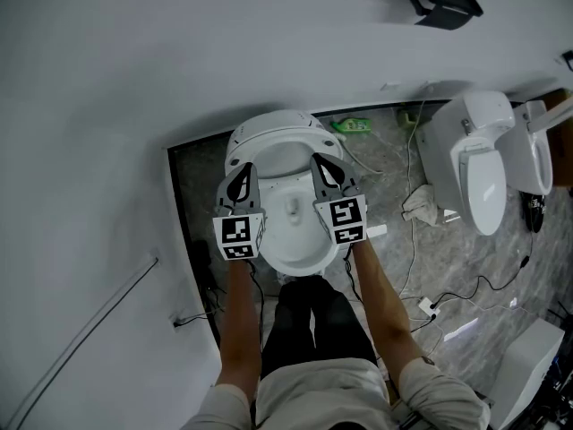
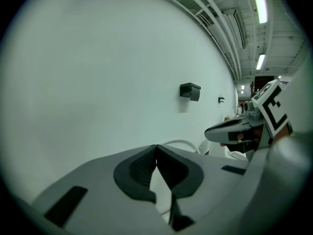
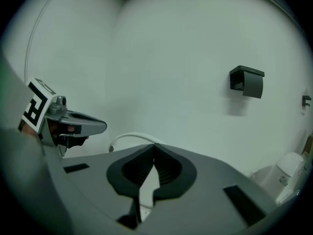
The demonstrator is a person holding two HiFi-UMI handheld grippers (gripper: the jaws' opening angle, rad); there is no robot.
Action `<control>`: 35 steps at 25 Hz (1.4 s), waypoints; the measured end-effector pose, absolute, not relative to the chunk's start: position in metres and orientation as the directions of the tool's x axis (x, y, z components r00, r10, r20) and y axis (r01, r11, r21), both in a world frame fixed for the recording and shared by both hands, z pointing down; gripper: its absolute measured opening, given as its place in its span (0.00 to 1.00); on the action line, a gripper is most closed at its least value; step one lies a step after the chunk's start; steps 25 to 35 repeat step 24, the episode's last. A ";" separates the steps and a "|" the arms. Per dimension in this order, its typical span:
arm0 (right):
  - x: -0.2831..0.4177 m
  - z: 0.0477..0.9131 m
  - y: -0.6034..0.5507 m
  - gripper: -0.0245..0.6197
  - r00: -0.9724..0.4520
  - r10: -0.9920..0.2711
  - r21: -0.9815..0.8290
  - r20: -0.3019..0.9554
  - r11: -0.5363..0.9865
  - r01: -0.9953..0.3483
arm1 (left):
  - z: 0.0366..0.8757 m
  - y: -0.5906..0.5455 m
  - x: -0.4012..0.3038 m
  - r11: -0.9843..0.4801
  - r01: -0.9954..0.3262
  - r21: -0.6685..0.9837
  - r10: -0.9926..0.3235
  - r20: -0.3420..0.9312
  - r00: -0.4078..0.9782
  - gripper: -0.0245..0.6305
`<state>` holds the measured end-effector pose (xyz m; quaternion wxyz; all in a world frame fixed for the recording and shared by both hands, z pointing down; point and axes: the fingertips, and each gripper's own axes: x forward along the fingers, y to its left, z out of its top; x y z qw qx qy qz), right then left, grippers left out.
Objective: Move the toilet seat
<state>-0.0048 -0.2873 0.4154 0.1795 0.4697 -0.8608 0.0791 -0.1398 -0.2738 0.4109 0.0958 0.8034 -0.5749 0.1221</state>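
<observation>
**Both grippers closed and empty over the bowl, seat not yet gripped**

Head view first: we're standing over the toilet [image 1: 279, 141], looking steeply down. The left gripper [image 1: 242, 172] and right gripper [image 1: 324, 165] hover side by side over the bowl, one along each flank. The toilet seat [image 1: 295, 265] looks to be lying down around the opening, its front edge showing nearest our legs, with what seems to be the lid raised at the back by the wall [image 1: 134, 79].

Left gripper view: the left gripper [image 2: 156, 149] has its pads pressed together at the tips, nothing between them. Just past the tips a white curved rim [image 2: 181, 143] shows; whether it is lid or seat we can't tell. A black holder [image 2: 190, 90] sits on the wall ahead.

Right gripper view: same story for the right gripper [image 3: 154, 149], fingers together and pinching nothing, the white rim [image 3: 128, 137] arcing beyond.

To do this step well, we judge that both tools should drop to the seat's side edges. They can either part to pinch the rim or slip closed tips beneath it. Then both should lift evenly so the seat pivots on its hinge without twisting.
</observation>
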 end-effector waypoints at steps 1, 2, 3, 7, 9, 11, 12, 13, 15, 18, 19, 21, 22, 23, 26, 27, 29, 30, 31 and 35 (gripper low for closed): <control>-0.005 0.416 -0.285 0.07 -0.496 -0.778 0.033 0.385 0.549 -0.835 | 0.411 -0.271 -0.140 -0.321 -0.947 0.015 -0.900 0.306 0.310 0.07; -0.006 0.416 -0.282 0.07 -0.497 -0.776 0.032 0.388 0.550 -0.834 | 0.411 -0.268 -0.140 -0.321 -0.947 0.016 -0.900 0.307 0.310 0.07; -0.006 0.416 -0.279 0.07 -0.498 -0.775 0.030 0.390 0.551 -0.834 | 0.411 -0.265 -0.141 -0.320 -0.947 0.016 -0.900 0.307 0.309 0.07; -0.009 0.414 -0.268 0.07 -0.503 -0.772 0.032 0.388 0.556 -0.830 | 0.410 -0.252 -0.145 -0.313 -0.949 0.019 -0.902 0.306 0.304 0.07; -0.010 0.412 -0.263 0.07 -0.505 -0.774 0.035 0.382 0.558 -0.829 | 0.409 -0.246 -0.148 -0.309 -0.951 0.020 -0.904 0.305 0.300 0.07; -0.010 0.410 -0.259 0.07 -0.505 -0.772 0.040 0.385 0.561 -0.827 | 0.406 -0.241 -0.149 -0.305 -0.952 0.018 -0.906 0.304 0.295 0.07; -0.010 0.409 -0.257 0.07 -0.506 -0.771 0.041 0.386 0.562 -0.826 | 0.405 -0.239 -0.150 -0.303 -0.953 0.017 -0.907 0.302 0.294 0.07; -0.010 0.407 -0.254 0.07 -0.507 -0.772 0.042 0.384 0.563 -0.826 | 0.404 -0.237 -0.150 -0.303 -0.953 0.016 -0.908 0.300 0.293 0.07; -0.010 0.405 -0.249 0.07 -0.508 -0.773 0.043 0.380 0.563 -0.825 | 0.401 -0.232 -0.150 -0.303 -0.953 0.014 -0.909 0.296 0.293 0.07; -0.010 0.402 -0.242 0.07 -0.505 -0.772 0.046 0.387 0.563 -0.825 | 0.397 -0.225 -0.149 -0.305 -0.952 0.012 -0.910 0.289 0.296 0.07; -0.010 0.400 -0.240 0.07 -0.505 -0.773 0.047 0.383 0.562 -0.825 | 0.395 -0.223 -0.148 -0.306 -0.952 0.011 -0.911 0.287 0.296 0.07; -0.009 0.395 -0.236 0.07 -0.508 -0.778 0.049 0.370 0.562 -0.825 | 0.392 -0.219 -0.147 -0.307 -0.952 0.010 -0.912 0.283 0.298 0.07; -0.009 0.393 -0.233 0.07 -0.508 -0.779 0.051 0.366 0.562 -0.825 | 0.390 -0.216 -0.146 -0.309 -0.951 0.009 -0.912 0.282 0.299 0.07; -0.008 0.391 -0.231 0.07 -0.508 -0.780 0.051 0.365 0.562 -0.825 | 0.388 -0.214 -0.145 -0.310 -0.951 0.008 -0.912 0.280 0.300 0.07; -0.008 0.390 -0.228 0.07 -0.508 -0.780 0.052 0.366 0.562 -0.825 | 0.386 -0.211 -0.144 -0.312 -0.950 0.008 -0.912 0.279 0.301 0.07; -0.008 0.390 -0.228 0.07 -0.508 -0.780 0.052 0.366 0.562 -0.825 | 0.386 -0.211 -0.144 -0.312 -0.950 0.008 -0.912 0.279 0.301 0.07; -0.008 0.390 -0.228 0.07 -0.508 -0.780 0.052 0.366 0.562 -0.825 | 0.386 -0.211 -0.144 -0.312 -0.950 0.008 -0.912 0.279 0.301 0.07; -0.008 0.390 -0.228 0.07 -0.508 -0.780 0.052 0.366 0.562 -0.825 | 0.386 -0.211 -0.144 -0.312 -0.950 0.008 -0.912 0.279 0.301 0.07; -0.008 0.390 -0.228 0.07 -0.508 -0.780 0.052 0.366 0.562 -0.825 | 0.386 -0.211 -0.144 -0.312 -0.950 0.008 -0.912 0.279 0.301 0.07; -0.008 0.390 -0.228 0.07 -0.508 -0.780 0.052 0.366 0.562 -0.825 | 0.386 -0.211 -0.144 -0.312 -0.950 0.008 -0.912 0.279 0.301 0.07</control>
